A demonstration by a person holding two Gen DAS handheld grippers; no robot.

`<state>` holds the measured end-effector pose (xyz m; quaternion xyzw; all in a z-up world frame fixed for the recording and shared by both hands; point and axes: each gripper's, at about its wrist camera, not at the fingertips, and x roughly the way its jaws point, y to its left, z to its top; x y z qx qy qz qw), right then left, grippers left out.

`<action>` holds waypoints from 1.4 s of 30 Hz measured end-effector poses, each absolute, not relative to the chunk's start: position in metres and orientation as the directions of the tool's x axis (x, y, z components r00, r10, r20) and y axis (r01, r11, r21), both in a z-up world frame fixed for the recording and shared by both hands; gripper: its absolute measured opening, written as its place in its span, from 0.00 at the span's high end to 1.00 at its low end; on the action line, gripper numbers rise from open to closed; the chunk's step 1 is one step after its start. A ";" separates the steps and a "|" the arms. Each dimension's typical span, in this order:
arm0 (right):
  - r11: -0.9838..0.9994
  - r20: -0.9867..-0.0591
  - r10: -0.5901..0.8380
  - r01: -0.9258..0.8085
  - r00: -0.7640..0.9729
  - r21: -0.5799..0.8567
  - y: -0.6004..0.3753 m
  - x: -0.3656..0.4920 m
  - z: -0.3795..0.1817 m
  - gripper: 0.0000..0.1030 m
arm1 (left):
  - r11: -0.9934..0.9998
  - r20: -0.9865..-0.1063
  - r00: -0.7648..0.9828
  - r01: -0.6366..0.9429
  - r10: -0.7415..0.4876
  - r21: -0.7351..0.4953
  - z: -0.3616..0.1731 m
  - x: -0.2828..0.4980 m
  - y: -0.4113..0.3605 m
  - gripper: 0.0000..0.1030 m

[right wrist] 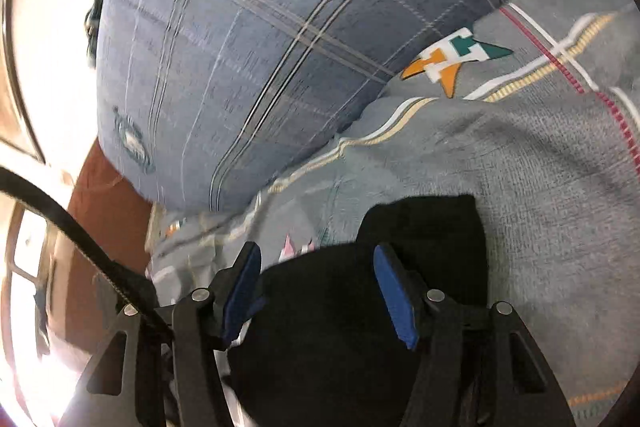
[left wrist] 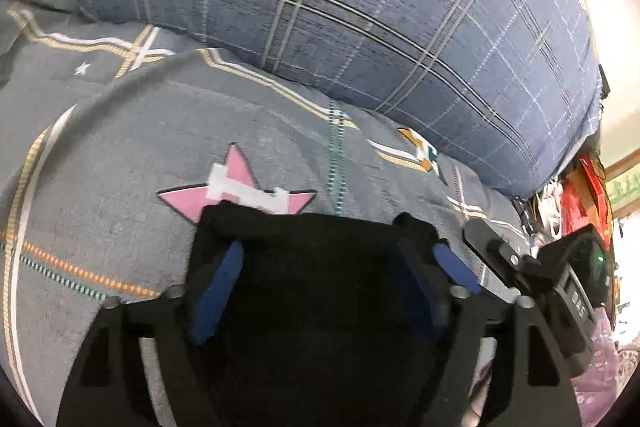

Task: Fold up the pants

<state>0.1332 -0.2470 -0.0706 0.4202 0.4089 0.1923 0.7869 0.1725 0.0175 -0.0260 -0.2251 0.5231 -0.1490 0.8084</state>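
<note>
Black pants (left wrist: pixel 312 267) lie on a grey bedspread (left wrist: pixel 120 155) printed with stars. In the left wrist view the black cloth fills the space between my left gripper's (left wrist: pixel 340 259) blue fingers, which stand wide apart over it. In the right wrist view the pants (right wrist: pixel 360 287) lie under and between my right gripper's (right wrist: pixel 316 267) blue fingers, which also stand apart. A folded corner of the cloth (right wrist: pixel 432 223) sticks out past the right finger. The rest of the pants is hidden below both grippers.
A big blue plaid pillow (left wrist: pixel 360 7) lies just beyond the pants, also in the right wrist view (right wrist: pixel 240 47). The right gripper's body (left wrist: pixel 568 279) shows at the left view's right edge. The bed's edge and a brown floor (right wrist: pixel 108 211) are at left. Red clutter (left wrist: pixel 580 195) is at right.
</note>
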 end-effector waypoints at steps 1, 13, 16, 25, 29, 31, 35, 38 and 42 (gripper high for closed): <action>0.571 -0.481 0.644 0.044 0.595 0.820 -0.246 0.133 -0.070 0.38 | 0.855 -0.780 0.405 0.009 -0.477 -0.518 -0.025 0.174 0.017 0.20; 0.914 -0.522 0.313 -0.102 0.793 0.394 -0.215 -0.004 0.029 0.23 | 0.960 -0.729 0.639 0.052 -0.244 -0.276 0.055 0.048 0.052 0.20; 0.967 -0.396 0.154 -0.057 0.905 0.247 -0.195 -0.071 0.039 0.00 | 0.984 -0.640 0.760 -0.004 -0.111 -0.175 0.074 -0.008 0.055 0.19; 0.948 -0.390 0.140 -0.010 0.910 0.317 -0.175 -0.143 0.030 0.00 | 0.990 -0.361 0.925 -0.139 0.119 -0.031 0.124 -0.126 0.045 0.00; 0.967 -0.405 0.106 0.002 0.908 0.256 -0.159 -0.167 0.034 0.00 | 0.986 -0.346 0.925 -0.169 0.156 -0.008 0.127 -0.151 0.045 0.00; 0.967 -0.436 0.105 0.011 0.894 0.256 -0.155 -0.173 0.029 0.00 | 0.990 -0.371 0.920 -0.142 0.124 -0.021 0.127 -0.160 0.047 0.00; 0.970 -0.511 0.122 0.006 0.851 0.242 -0.145 -0.178 0.016 0.00 | 0.993 -0.470 0.882 -0.084 0.037 -0.078 0.113 -0.163 0.052 0.00; 0.980 -0.552 0.108 0.004 0.827 0.197 -0.137 -0.178 0.006 0.00 | 0.995 -0.509 0.860 -0.080 0.039 -0.057 0.103 -0.163 0.048 0.00; 0.981 -0.592 0.111 0.009 0.798 0.196 -0.138 -0.175 -0.005 0.00 | 0.997 -0.560 0.828 -0.071 0.040 -0.034 0.088 -0.159 0.040 0.00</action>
